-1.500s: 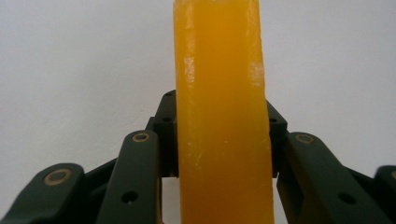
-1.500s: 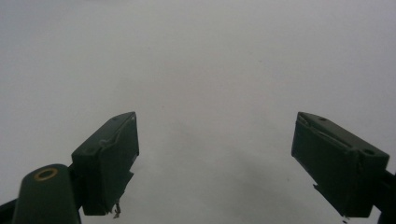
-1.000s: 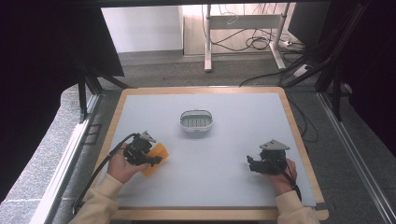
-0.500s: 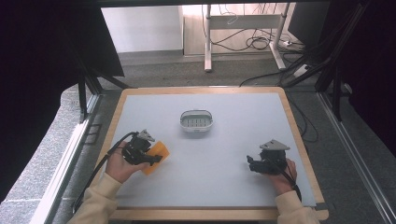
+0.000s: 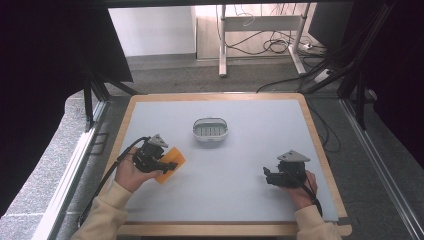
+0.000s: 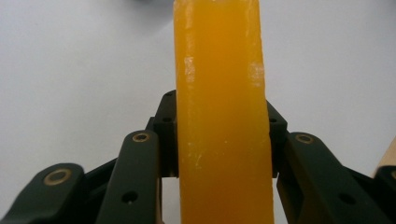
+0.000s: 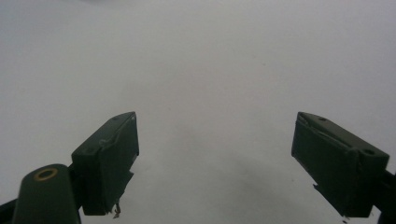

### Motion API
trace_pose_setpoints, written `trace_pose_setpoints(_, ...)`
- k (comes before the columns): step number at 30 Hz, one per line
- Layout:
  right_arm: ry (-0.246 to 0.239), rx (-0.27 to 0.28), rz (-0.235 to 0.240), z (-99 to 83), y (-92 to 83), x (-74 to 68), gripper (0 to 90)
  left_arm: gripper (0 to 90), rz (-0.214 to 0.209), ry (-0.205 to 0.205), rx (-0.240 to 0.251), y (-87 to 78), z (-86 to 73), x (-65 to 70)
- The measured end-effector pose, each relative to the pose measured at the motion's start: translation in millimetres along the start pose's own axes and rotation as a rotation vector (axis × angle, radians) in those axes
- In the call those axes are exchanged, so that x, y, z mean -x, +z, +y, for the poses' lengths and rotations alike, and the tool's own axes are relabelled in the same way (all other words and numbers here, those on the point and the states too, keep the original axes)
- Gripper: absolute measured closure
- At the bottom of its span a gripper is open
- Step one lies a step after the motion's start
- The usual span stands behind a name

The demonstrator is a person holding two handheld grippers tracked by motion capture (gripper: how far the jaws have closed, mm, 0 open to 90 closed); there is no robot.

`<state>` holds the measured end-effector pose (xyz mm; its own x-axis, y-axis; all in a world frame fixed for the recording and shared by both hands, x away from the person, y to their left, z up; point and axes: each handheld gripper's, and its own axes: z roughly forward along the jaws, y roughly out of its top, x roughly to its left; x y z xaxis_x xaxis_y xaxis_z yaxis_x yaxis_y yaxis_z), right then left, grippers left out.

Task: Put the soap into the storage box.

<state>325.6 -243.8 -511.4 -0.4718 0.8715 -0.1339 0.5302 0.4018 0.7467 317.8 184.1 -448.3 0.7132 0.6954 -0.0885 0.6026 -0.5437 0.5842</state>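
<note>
Slight shift since the earlier frame: left tool [image 5: 165,163] and its orange block [image 5: 171,162] have moved a little toward the counter's middle, block riding along; right tool unchanged in place.

Near edge — left hand [image 5: 129,172] holds the left tool low over the counter [image 5: 250,115], left of centre. Jaws clamped on the orange block; in the left gripper view the block [image 6: 222,116] stands edge-on between the two black pads, both pressing its flat sides. Whether the block's far corner touches the counter surface I cannot tell.

Right hand [image 5: 299,187] holds the right tool [image 5: 270,176] near the counter's right front, pointing left. Jaws apart, pale counter showing between them in the right gripper view [image 7: 215,158].

Farther back — small white oval basket [image 5: 210,129] sits on the counter, well apart from both tools.
</note>
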Motion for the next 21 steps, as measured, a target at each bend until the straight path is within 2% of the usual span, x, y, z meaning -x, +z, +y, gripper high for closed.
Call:
trace_pose_setpoints(8, 0.0, 0.007, 0.001, 0.1, -0.6, 0.6, 15.3, 62.1, -0.007, 0.021, 0.011, 0.8, 14.2, 0.1)
trace_pose_setpoints(16, -0.001, 0.006, 0.0, -0.3, -0.4, 0.6, 15.2, 62.1, -0.013, 0.059, 0.005, 0.6, 25.8, 6.5)
trace_pose_setpoints(17, 0.001, 0.005, 0.002, -0.1, -0.2, 0.4, 15.3, 62.1, -0.029, 0.074, 0.007, -0.4, 27.9, 6.8)
trace_pose_setpoints(19, -0.002, 0.004, 0.003, 0.0, -0.1, 0.4, 15.3, 62.1, -0.039, 0.076, 0.013, -0.1, 29.5, 7.0)
trace_pose_setpoints(21, -0.002, 0.002, 0.002, -0.2, 0.0, 0.6, 15.3, 62.1, -0.034, 0.078, 0.012, 0.2, 30.5, 7.4)
